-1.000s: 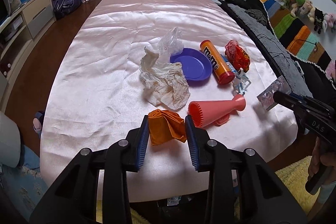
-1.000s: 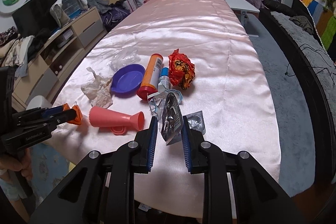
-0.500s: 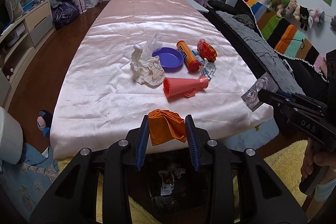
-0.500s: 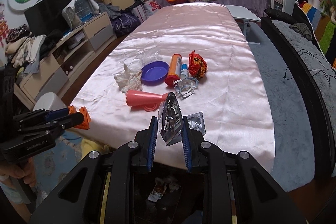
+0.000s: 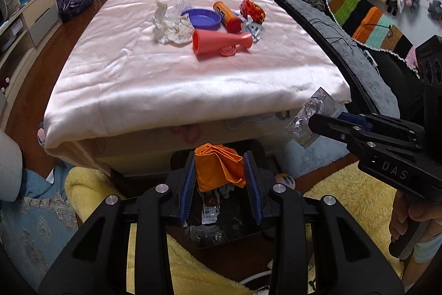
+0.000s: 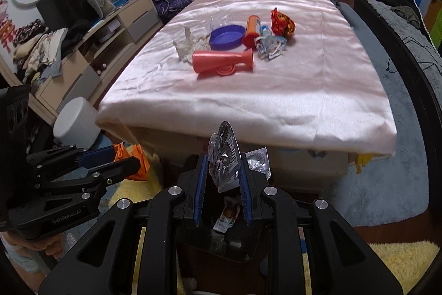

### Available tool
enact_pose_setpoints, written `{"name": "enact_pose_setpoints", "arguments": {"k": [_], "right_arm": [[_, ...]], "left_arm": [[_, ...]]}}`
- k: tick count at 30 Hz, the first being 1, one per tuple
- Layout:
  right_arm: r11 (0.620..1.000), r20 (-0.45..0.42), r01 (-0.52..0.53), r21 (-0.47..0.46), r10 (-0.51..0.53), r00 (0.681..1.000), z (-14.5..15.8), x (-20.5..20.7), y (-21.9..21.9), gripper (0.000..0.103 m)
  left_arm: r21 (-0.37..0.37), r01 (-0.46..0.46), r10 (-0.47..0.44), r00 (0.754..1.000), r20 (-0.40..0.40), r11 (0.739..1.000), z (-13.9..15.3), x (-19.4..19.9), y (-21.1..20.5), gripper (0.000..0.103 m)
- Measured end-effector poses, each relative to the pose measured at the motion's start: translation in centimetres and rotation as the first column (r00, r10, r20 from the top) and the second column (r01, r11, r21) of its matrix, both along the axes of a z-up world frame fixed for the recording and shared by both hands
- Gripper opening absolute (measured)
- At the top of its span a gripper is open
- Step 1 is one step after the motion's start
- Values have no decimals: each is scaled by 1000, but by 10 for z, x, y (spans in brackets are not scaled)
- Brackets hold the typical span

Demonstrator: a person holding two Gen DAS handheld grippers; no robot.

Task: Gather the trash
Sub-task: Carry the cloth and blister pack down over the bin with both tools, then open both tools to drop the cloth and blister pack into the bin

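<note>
My left gripper (image 5: 219, 170) is shut on a crumpled orange wrapper (image 5: 218, 166) and holds it above a black trash bin (image 5: 221, 214) on the floor in front of the table. My right gripper (image 6: 221, 173) is shut on a silver blister pack (image 6: 224, 156), also over the bin (image 6: 226, 223), which holds several wrappers. On the pink tablecloth (image 5: 171, 73) lie crumpled white paper (image 5: 172, 26), a red snack wrapper (image 5: 252, 8) and clear plastic packaging (image 5: 254, 28).
A coral toy horn (image 5: 221, 42), a blue plate (image 5: 203, 18) and an orange M&M's tube (image 5: 226, 15) also lie on the table. A yellow rug (image 5: 345, 201) surrounds the bin. A dark sofa (image 5: 345, 26) is at the right, drawers (image 5: 30, 18) at the left.
Both grippers have pulled back from the table and lowered with their trash held. They are now over the bin in front of the table edge.
</note>
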State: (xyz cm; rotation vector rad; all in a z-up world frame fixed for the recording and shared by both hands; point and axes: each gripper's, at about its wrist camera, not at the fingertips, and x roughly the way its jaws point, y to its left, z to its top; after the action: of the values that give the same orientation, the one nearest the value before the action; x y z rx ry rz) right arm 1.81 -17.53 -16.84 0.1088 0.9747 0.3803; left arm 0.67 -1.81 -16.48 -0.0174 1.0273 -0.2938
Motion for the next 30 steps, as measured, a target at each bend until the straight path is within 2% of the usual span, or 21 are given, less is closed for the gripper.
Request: {"name": "enact_pose_setpoints", "arguments": {"k": [4,15,22,26,30], "right_arm": [[1000,-58,-2,25,4,998,-20,-5,3,24],[1000,-171,-9,9,10,985,-60,-7,9,24],[1000,-191,-16,24,21,981,-65,0,15,26],[1000,-197,-14,21,18,980,-64,4,16,27],[1000,-185,3,6,-2,983,-60,7,12,34]], "left_arm": [[1,13,-13,998,-64,1000,-26,-6,-4,32],[1,21,-21,981,-195,1000,-80,-8,-4,33],[-11,28,-29,974,-224,1000,-87,-3,-4,35],[-2,17,-17,974,-225,1000,-88,-2,-1,44],[19,10,-6,976,-216,1000,-83,1,1,53]]}}
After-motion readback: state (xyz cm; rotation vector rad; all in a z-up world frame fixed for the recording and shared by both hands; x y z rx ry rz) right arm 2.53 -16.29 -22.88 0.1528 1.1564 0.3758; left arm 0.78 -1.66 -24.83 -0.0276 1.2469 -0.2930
